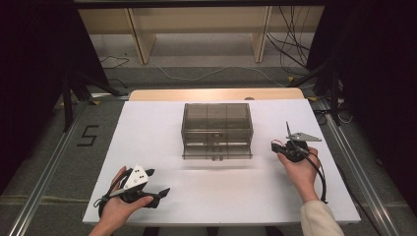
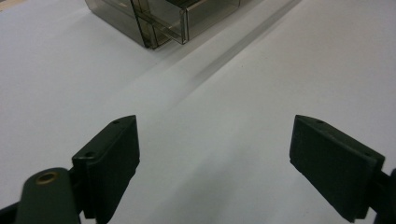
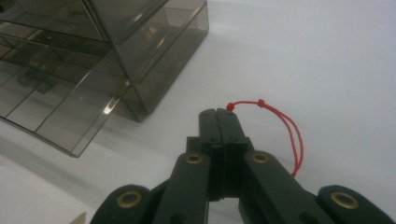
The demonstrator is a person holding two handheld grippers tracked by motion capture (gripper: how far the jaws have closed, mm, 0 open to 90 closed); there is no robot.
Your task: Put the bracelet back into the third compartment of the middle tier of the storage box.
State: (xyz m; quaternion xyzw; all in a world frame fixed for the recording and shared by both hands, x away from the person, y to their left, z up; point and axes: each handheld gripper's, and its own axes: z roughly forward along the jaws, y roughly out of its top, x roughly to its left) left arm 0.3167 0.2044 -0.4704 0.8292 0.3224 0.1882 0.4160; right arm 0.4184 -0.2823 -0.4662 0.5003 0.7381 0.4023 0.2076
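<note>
**A:** High view first: where does the work stand?

**B:** Early, I'd judge. The drawer box (image 1: 217,131) sits at the centre of the frame on the white table (image 1: 147,128), and its lower drawer (image 1: 216,150) looks pulled a little toward the bottom of the frame. Nothing seems to lie in it, though the smoky plastic makes that hard to tell.

**A:** And the right gripper (image 1: 290,146)?

**B:** It's right of centre, just beside the box but apart from it. In the right gripper view its jaws are pressed together, and a red cord (image 3: 285,126) loops out from the tips at mid-frame. So it is clamped on that cord. What hangs from the cord, if anything, I can't make out.

**A:** The left one?

**B:** The left gripper (image 1: 157,183) is at the lower left of the high view, well apart from the box. Its own view shows the jaws spread wide over bare table, with nothing between them, and a corner of the box (image 2: 159,21) at the top of the frame.

**A:** So what remains?

**B:** Most of it, by my reading. The cord is picked up; if it goes in the drawer, it has yet to be carried over, released and the drawer pushed shut.
</note>
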